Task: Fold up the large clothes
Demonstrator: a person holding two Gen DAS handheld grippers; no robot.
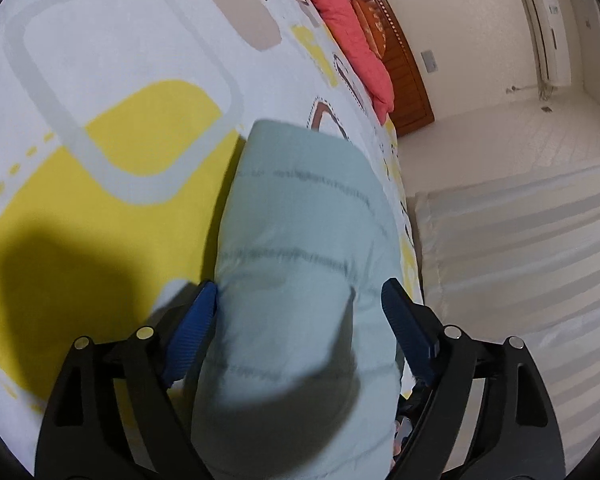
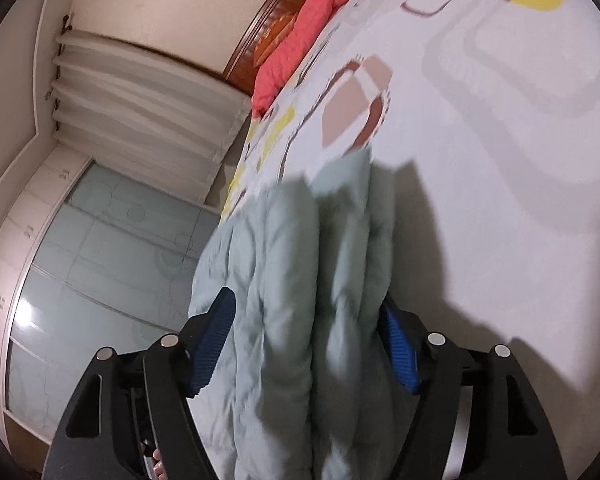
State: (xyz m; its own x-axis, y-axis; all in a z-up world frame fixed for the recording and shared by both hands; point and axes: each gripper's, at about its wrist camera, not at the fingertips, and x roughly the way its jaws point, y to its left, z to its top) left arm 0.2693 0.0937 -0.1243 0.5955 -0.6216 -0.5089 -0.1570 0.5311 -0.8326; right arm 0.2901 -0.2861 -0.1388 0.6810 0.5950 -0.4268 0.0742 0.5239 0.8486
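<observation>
**Gripping a pale green quilted garment over the bed**

Hanging between both pairs of tongs is a pale mint-green padded garment [image 1: 300, 248], quilted with horizontal stitched seams that show as dark dashed lines across its puffy panels. From the left wrist view it looks smooth and rounded, a single broad bulge running forward from the tongs; its far end lies against the bedspread. From the right wrist view the same garment [image 2: 300, 280] is bunched into several thick vertical folds, blurred with motion.

The left tongs [image 1: 300, 320] stand wide apart, with the padded cloth filling the gap; the blue ribbed pad on one side touches the fabric edge, while the other pad sits just beside it. Whether they are truly pinching I cannot tell. The right tongs [image 2: 308, 336] are also spread wide around the thick bundle, both blue pads pressed against its sides.

Beneath and ahead of the tongs spreads the bedspread [image 1: 120, 80], white with yellow, grey and brown rounded-square shapes; the garment and tongs cast dark shadows on it. Far ahead, at the head of the bed, lies a coral-pink quilt [image 1: 352, 40] against a wooden headboard [image 1: 404, 64]. To the outer side of the left tongs hangs a pale striped curtain [image 1: 520, 248], and an air conditioner [image 1: 546, 32] stands by the far wall. Beside the right tongs is a frosted glass wardrobe door [image 2: 100, 264].
</observation>
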